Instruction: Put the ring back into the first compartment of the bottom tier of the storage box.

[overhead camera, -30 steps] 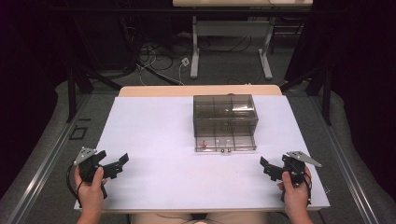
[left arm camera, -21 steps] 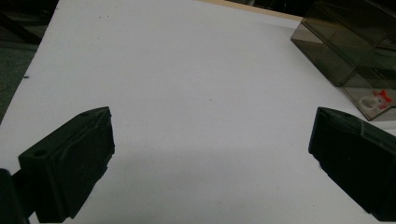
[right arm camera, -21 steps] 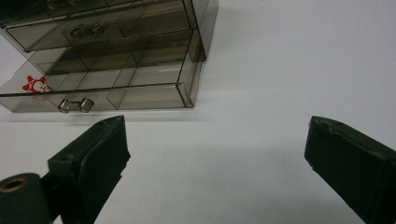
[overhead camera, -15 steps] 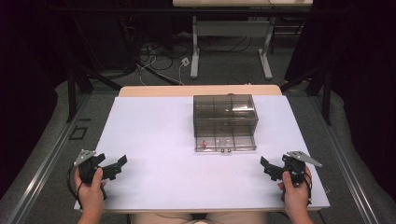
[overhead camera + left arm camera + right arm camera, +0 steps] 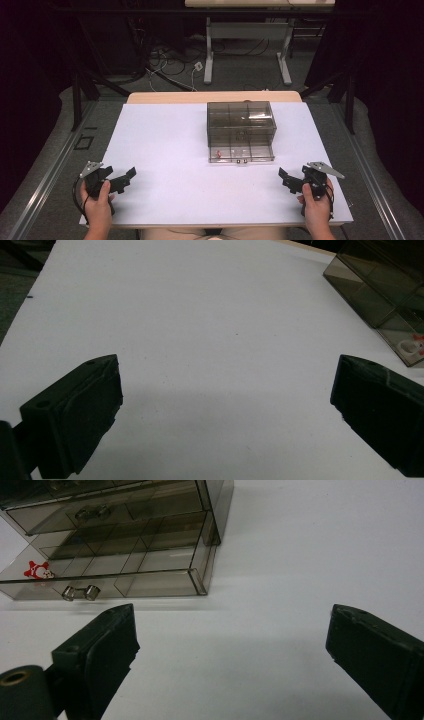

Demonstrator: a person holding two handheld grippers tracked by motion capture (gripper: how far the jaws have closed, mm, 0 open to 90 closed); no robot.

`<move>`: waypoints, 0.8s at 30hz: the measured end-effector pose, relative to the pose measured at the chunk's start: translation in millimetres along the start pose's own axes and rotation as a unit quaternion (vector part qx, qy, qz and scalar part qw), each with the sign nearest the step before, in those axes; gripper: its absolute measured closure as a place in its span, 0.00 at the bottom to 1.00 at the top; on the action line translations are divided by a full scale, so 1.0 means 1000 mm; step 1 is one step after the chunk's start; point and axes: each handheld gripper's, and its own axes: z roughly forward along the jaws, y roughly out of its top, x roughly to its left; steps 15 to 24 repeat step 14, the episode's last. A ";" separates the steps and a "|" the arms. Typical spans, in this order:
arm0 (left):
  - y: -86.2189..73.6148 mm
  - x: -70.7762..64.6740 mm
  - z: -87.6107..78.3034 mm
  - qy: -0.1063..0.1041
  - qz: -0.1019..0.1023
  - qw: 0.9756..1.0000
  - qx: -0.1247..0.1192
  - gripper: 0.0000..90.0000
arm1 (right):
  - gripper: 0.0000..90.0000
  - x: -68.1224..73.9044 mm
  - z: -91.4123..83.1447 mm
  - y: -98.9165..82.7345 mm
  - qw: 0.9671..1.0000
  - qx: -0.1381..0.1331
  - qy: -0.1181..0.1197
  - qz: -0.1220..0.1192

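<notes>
High view: smoky drawer box (image 5: 241, 131), bottom drawer out, between both hand-held grippers, each spread apart.

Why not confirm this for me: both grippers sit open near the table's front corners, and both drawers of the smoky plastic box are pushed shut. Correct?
Not quite. The left gripper and right gripper are open, but the box's bottom drawer is pulled out, as the right gripper view shows. The upper drawer looks shut.
</notes>
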 end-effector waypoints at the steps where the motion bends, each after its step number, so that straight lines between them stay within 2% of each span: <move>1: 0.000 0.000 0.000 -0.001 0.000 1.000 0.000 0.01 | 0.07 0.000 0.000 0.000 1.000 0.000 0.000 0.000; 24: 0.000 0.000 0.000 0.001 -0.002 1.000 0.001 0.01 | 0.07 0.000 0.001 0.000 1.000 -0.003 0.002 0.000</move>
